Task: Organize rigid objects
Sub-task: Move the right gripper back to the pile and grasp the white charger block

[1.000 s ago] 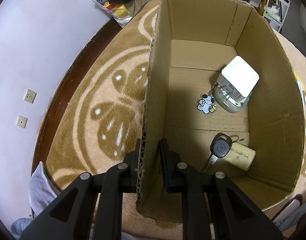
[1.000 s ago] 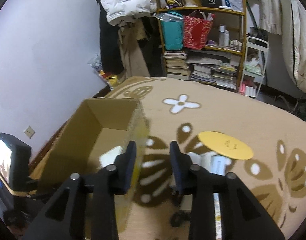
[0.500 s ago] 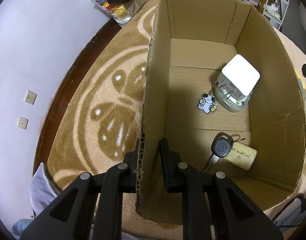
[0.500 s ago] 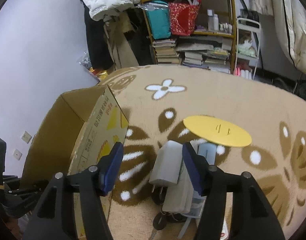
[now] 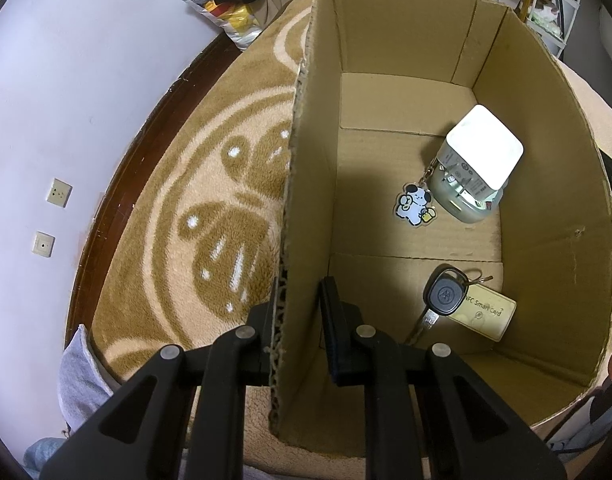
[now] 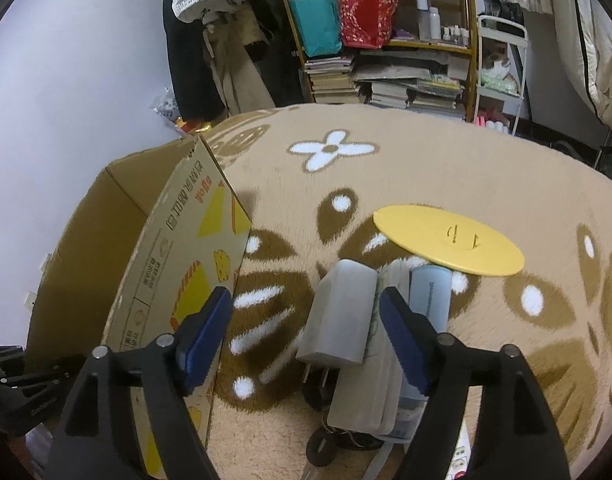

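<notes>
A pile of small rigid objects lies on a tan patterned rug point(image 6: 406, 152): a grey plug-in charger point(image 6: 340, 314) rests on top, a pale blue power bank point(image 6: 430, 296) just beside it, and a flat yellow disc point(image 6: 446, 240) overlaps the pile's far end. The right tool point(image 6: 306, 334) hovers over the charger, its blue-padded jaws having just been opening; they stand wide on either side of it, gripping nothing. To the left of the pile stands an open cardboard box point(image 5: 546, 200), printed with yellow shapes on its outer wall. Inside it are a white cube charger point(image 5: 476, 168), a cartoon dog key charm point(image 5: 414, 204), a black car key point(image 5: 444, 296) and a cream smart card point(image 5: 486, 312) on its floor. The left tool point(image 5: 298, 308) is clamped on the box's near wall, one jaw outside and one inside. Beyond the rug a crowded bookshelf point(image 6: 398, 40) lines the wall.
</notes>
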Tool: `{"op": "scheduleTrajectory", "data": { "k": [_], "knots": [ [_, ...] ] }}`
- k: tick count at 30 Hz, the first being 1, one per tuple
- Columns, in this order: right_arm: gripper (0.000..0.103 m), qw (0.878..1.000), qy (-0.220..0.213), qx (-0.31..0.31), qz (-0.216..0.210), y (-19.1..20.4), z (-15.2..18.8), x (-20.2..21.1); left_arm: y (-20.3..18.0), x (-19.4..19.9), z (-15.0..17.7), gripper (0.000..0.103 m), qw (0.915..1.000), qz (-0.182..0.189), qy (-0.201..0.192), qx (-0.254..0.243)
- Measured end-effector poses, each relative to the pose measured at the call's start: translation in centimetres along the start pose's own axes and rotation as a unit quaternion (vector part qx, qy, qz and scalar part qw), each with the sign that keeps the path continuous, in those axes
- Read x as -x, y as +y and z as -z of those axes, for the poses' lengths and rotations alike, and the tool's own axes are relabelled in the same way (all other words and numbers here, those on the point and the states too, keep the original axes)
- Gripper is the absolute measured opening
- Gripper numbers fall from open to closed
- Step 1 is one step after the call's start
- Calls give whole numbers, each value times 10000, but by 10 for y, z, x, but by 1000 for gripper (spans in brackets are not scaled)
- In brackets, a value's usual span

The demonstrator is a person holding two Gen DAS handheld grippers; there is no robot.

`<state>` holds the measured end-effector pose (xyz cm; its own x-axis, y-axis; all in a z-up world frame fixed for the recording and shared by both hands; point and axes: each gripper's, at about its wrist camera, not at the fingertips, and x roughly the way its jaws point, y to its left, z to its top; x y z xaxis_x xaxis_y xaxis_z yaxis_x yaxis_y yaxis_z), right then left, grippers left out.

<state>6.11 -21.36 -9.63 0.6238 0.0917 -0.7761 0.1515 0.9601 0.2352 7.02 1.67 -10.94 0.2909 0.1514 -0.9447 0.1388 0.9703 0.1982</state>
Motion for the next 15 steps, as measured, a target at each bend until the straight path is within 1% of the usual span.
{"op": "scheduleTrajectory", "data": {
  "k": [1, 4, 11, 15],
  "knots": [
    [88, 10000, 22, 0, -10, 0, 0, -2, 0, 0, 0, 17, 10000, 1, 1, 4],
    [90, 10000, 77, 26, 18, 1, 1, -5, 0, 0, 0, 17, 10000, 3, 1, 2],
    [90, 9999, 109, 41, 123, -1, 0, -9, -1, -1, 0, 17, 10000, 5, 7, 2],
    [82, 9995, 96, 166, 249, 0, -1, -10, -1, 0, 0, 17, 10000, 4, 5, 1]
  ]
}}
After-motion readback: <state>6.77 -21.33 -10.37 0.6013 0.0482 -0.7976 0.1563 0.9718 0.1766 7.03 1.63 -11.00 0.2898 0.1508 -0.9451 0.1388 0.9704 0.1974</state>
